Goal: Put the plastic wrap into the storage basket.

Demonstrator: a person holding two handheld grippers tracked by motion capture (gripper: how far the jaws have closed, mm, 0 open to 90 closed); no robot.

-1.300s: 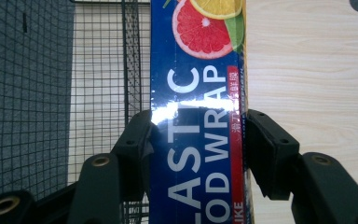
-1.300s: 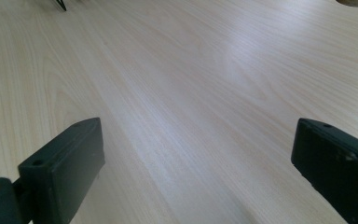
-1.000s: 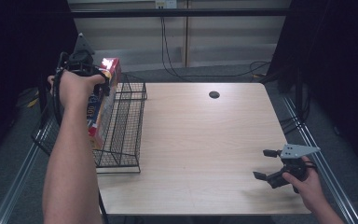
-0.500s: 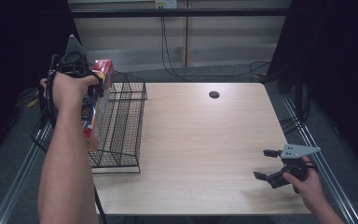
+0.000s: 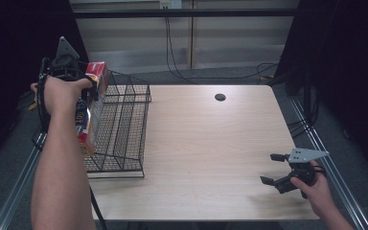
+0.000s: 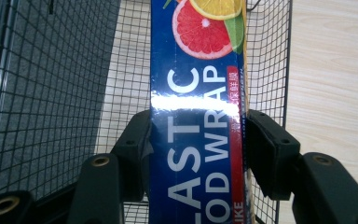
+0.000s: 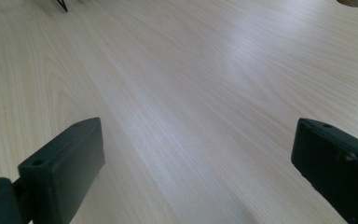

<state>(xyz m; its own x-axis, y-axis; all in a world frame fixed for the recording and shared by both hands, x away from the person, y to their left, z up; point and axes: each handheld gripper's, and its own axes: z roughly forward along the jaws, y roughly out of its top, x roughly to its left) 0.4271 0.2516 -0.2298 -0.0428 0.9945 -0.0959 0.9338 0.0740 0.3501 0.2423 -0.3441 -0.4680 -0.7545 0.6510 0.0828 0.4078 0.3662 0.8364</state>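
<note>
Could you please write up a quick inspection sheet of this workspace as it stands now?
Surface: pale wood table with a round hole near the far edge.
Job's things: plastic wrap box, held over the wire basket.
Clutter: nothing seen.
Grippers: left gripper clamped on the box; right gripper open, low over the near right corner.
Cables: black cables on the floor beyond the table.
Surroundings: dark curtains, metal rails.

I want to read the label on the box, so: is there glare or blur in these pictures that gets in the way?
Left gripper view: a white glare band crosses the plastic wrap box where the left tool clamps it, though the letters stay sharp. High view: the box is small and dim, its print unreadable. Right gripper view: soft sheen on the table; the near jaws look blurred.
</note>
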